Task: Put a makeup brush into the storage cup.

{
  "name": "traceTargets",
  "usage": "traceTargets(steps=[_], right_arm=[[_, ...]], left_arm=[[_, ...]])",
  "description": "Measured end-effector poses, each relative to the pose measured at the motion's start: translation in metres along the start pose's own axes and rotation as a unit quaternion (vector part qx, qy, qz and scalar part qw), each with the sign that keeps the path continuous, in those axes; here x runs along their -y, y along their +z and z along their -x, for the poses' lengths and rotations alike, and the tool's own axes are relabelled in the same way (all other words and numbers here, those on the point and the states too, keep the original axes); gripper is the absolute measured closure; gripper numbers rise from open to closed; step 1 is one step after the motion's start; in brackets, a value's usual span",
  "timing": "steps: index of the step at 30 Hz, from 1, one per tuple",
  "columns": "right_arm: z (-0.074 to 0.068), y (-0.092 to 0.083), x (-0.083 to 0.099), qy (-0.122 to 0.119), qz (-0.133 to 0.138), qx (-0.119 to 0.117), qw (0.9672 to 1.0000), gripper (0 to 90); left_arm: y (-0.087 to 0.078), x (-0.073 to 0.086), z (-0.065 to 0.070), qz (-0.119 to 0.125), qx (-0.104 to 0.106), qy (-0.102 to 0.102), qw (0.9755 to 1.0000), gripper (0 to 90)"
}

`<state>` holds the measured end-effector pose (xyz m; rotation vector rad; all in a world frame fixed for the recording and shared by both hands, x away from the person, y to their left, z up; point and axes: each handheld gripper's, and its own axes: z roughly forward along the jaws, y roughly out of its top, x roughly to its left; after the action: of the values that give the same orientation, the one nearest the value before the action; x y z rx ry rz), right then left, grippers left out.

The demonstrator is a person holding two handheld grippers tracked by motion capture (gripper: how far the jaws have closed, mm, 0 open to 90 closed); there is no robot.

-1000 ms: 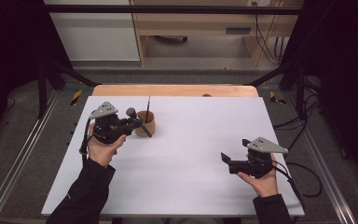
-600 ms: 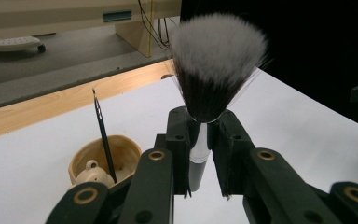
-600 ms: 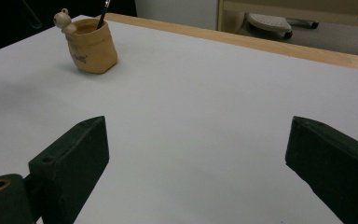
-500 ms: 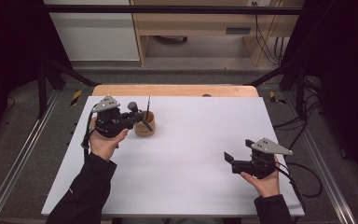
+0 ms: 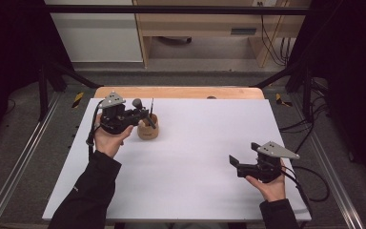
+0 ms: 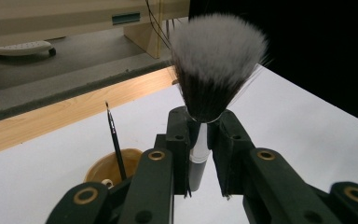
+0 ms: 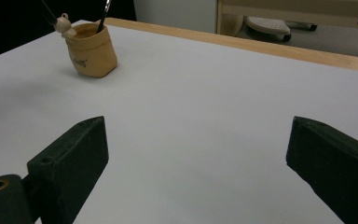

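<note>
A tan cup point(image 5: 147, 130) stands on the white table top point(image 5: 195, 176) at the far left, with a thin dark brush point(image 5: 151, 107) upright in it. My left gripper point(image 5: 140, 114) hovers just left of the cup, shut on a fluffy make-up brush point(image 5: 137, 102). In the left gripper view the jaws point(image 6: 203, 119) pinch its silver handle, with the white-tipped bristles point(image 6: 214, 60) upright above and the cup point(image 6: 107, 168) below left. My right gripper point(image 5: 236, 163) rests near the front right, open and holding nothing. Its view has the jaws point(image 7: 200, 154) wide apart and the cup point(image 7: 92, 51) far off.
A wooden strip point(image 5: 181, 92) borders the table's far edge, and wooden furniture point(image 5: 209, 28) stands on the floor beyond. Cables point(image 5: 310, 183) trail from the right gripper off the right side. A small bead-tipped stick point(image 7: 64, 23) leans at the cup's rim.
The left gripper has carried the fluffy brush farther away and right, up to the cup. The right gripper has drifted slightly right.
</note>
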<state>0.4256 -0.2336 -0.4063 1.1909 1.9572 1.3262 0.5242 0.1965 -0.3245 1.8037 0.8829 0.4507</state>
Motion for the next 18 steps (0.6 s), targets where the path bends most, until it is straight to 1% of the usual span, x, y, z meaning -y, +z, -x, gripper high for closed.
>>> traceTargets(steps=[4,10,18], right_arm=[[0.000,0.000,0.000,0.000,0.001,0.000,1.0000,6.3],[0.000,0.001,0.000,-0.002,0.001,-0.001,1.0000,6.2],[0.000,0.001,0.000,-0.002,0.001,-0.002,1.0000,6.1]], left_arm=[[0.004,-0.001,-0.004,0.000,-0.003,-0.005,1.0000,77.0],[0.009,-0.005,-0.007,-0.001,-0.010,-0.002,0.9999,77.0],[0.014,-0.011,-0.014,-0.008,-0.026,0.001,0.9996,77.0]])
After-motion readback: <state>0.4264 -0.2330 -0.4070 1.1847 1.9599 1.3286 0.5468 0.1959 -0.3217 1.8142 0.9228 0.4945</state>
